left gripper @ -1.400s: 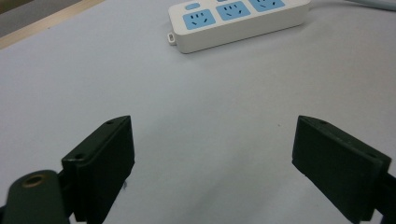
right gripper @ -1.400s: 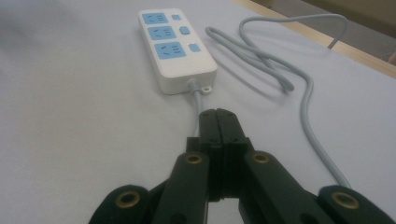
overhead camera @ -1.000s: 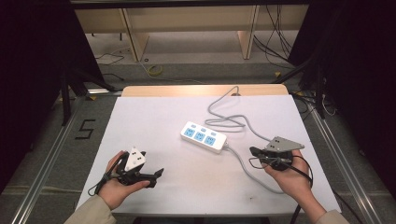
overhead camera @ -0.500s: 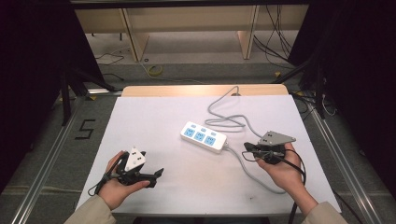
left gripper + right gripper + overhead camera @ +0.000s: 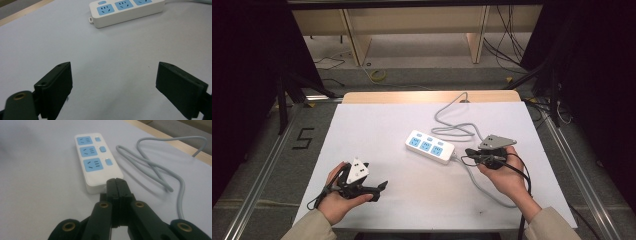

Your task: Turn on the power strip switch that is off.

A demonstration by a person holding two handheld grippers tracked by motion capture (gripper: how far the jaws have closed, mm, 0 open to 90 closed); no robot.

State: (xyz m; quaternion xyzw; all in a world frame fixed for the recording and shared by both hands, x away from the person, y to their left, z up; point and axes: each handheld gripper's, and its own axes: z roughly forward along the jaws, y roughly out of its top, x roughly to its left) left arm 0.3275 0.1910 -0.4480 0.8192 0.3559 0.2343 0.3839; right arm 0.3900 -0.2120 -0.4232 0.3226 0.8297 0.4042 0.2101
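1. High view: white power strip (image 5: 430,146) lies mid-table (image 5: 377,125), its grey cord (image 5: 452,125) looping off behind it. Right gripper (image 5: 469,154) sits just beside the strip's cord end; left gripper (image 5: 379,187) rests well apart, at the near left.
2. Left gripper view: jaws wide apart, nothing between; strip (image 5: 127,11) far ahead.
3. Right gripper view: jaws pressed together, empty, tips at the strip's (image 5: 97,160) near end.

From above our side of the table (image 5: 377,125) we look forward and down, taking in the whole top. Our left gripper view sits low and close, facing across the surface toward the power strip (image 5: 125,11). Our right gripper view is nearer still, seemingly right at that strip's (image 5: 96,160) end. All three share it.
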